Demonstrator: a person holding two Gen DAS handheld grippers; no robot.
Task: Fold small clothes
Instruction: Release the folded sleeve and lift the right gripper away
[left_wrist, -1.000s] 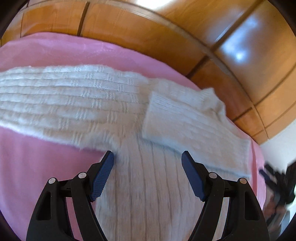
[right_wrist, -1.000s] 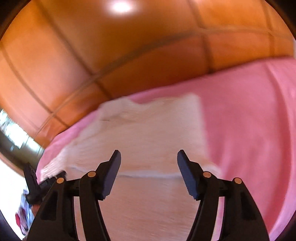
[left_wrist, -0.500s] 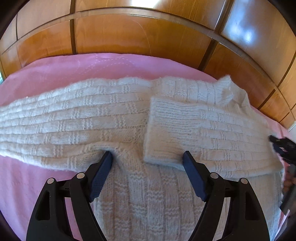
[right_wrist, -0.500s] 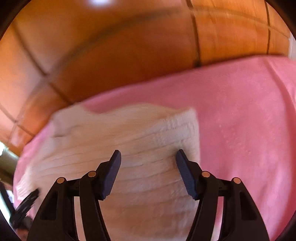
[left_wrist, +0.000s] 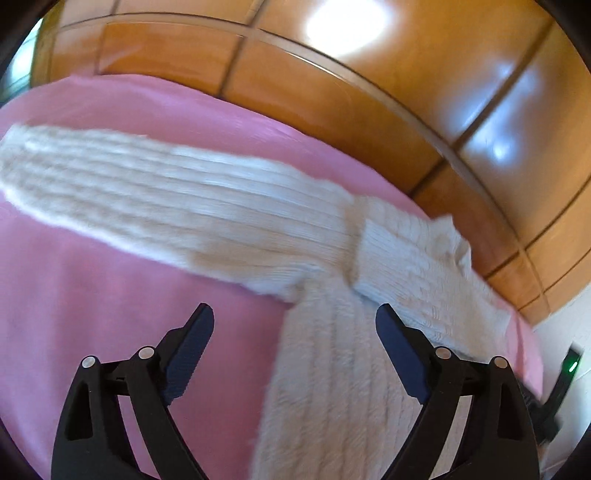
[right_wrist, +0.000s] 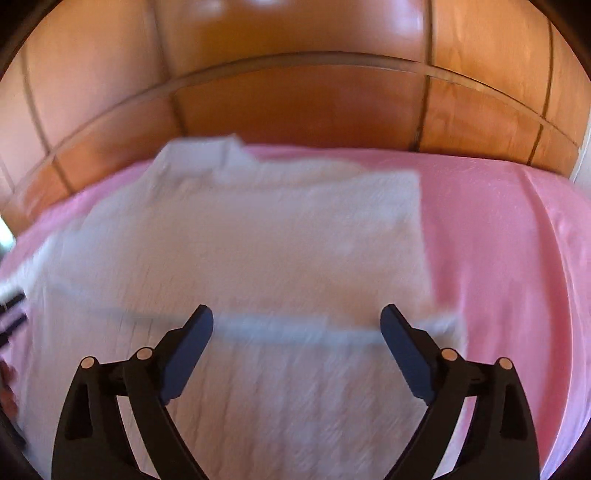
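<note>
A: How do the jaws stand?

B: The left gripper (left_wrist: 294, 332) has its jaws wide apart with nothing between them. They hover over the spot where the pink bedcover (left_wrist: 110, 314) meets the side edge of the white knitted sweater (left_wrist: 332, 369). The right gripper (right_wrist: 296, 332) is spread just as wide and also holds nothing.

A: And where is the sweater?

B: It lies flat on the bedcover. In the left wrist view its body runs from the jaws toward the bottom edge, one sleeve (left_wrist: 166, 206) stretches out straight to the left, and the other sleeve (left_wrist: 424, 273) is folded in across the chest.

A: What does the right wrist view add?

B: It is blurred. The sweater (right_wrist: 240, 240) fills the middle, with a folded edge crossing just ahead of the fingertips. Pink bedcover (right_wrist: 517, 258) lies to the right, and a polished wooden headboard (right_wrist: 295, 103) rises beyond.
</note>
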